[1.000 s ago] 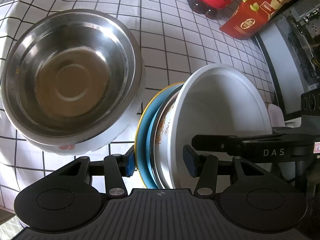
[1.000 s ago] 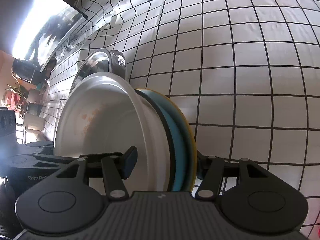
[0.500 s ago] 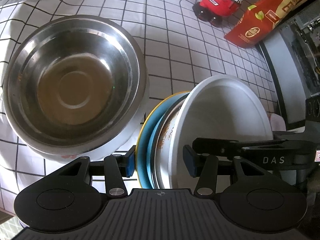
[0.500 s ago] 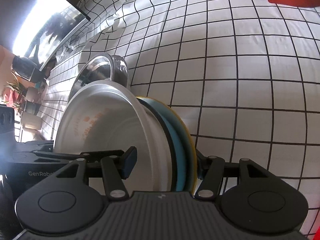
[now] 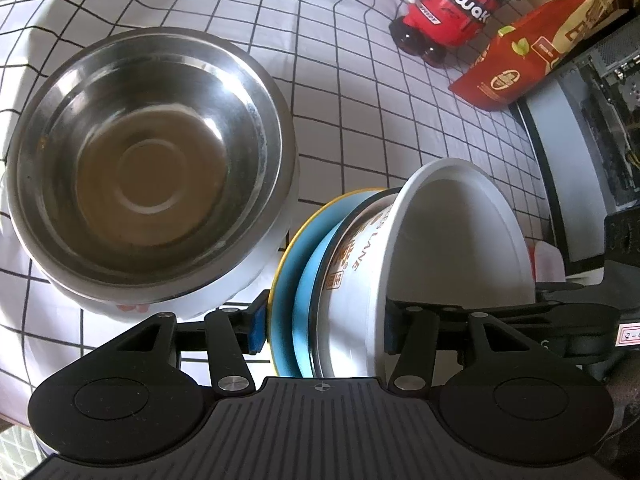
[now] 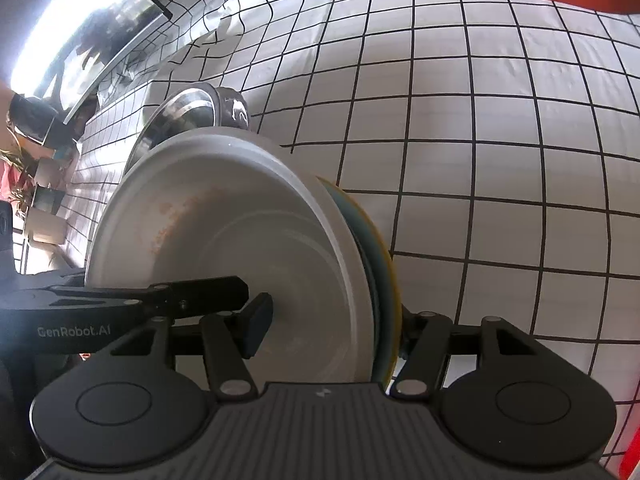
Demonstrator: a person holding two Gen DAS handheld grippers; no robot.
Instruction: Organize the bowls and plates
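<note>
Two grippers are being pointed steeply down, left gripper point(image 5: 322, 326) just widened, right gripper point(image 6: 332, 328) clamped, around one white bowl point(image 5: 452, 236) and two blue plates point(image 5: 298, 280), beside one steel bowl point(image 5: 148, 168).

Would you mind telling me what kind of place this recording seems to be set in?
Probably a home dining or kitchen table: a grid-patterned tablecloth covers it, a steel bowl and a nested white bowl with plates sit there, and a red snack bag lies at the back.

This looks like a lived-in home: a white cloth with a black grid point(image 5: 360, 128) covers the worktop, a red-and-white toy figure point(image 5: 452, 12) stands by a red snack bag point(image 5: 516, 72), and potted plants point(image 6: 44, 200) line a bright window.
</note>
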